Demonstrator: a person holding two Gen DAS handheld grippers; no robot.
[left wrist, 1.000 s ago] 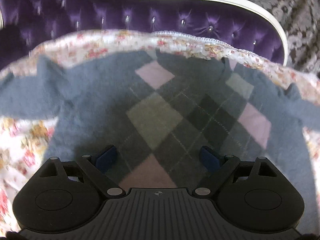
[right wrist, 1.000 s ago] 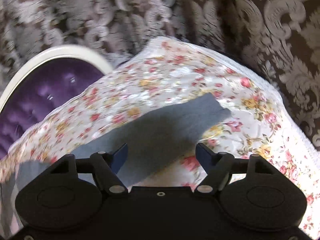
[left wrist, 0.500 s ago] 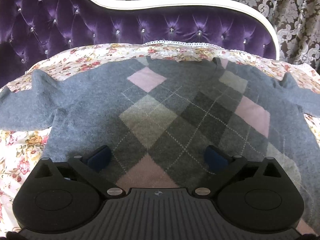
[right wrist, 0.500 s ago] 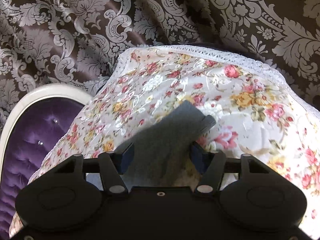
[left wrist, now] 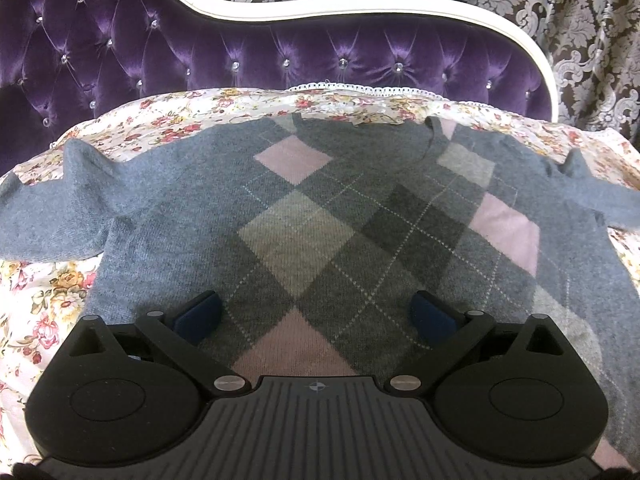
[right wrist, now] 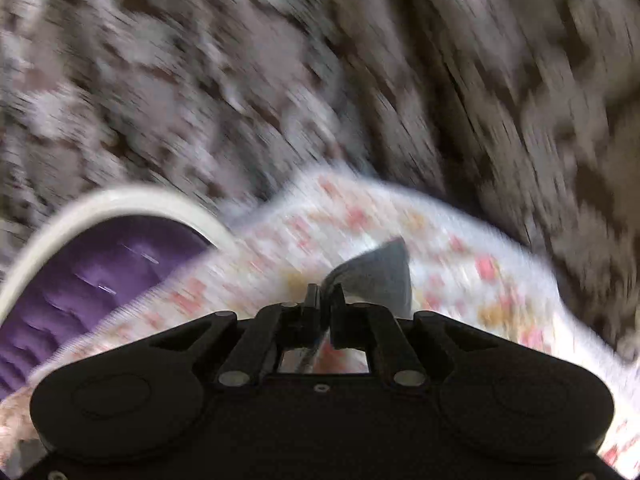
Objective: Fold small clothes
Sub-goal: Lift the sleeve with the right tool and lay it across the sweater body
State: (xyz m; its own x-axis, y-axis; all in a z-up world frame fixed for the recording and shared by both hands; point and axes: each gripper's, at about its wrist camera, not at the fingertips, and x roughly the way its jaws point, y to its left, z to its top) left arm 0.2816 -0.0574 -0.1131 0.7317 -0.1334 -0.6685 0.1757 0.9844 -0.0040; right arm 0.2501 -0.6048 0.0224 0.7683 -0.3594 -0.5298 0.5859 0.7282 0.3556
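On a floral sheet (left wrist: 60,300) before a purple headboard (left wrist: 280,60), your soft, limp sweater (left wrist: 320,220) lies flat; right gripper (right wrist: 325,298) pinches its sleeve cuff (right wrist: 376,276), left gripper (left wrist: 316,316) hovers wide open.

A floral bedspread (left wrist: 168,128) carries the grey argyle sweater (left wrist: 320,216) spread flat.

We see a floral bedspread (left wrist: 56,292) with a lace edge. Behind it stands a tufted purple headboard (left wrist: 120,52) framed in white, and a damask curtain (left wrist: 592,32) hangs beyond.
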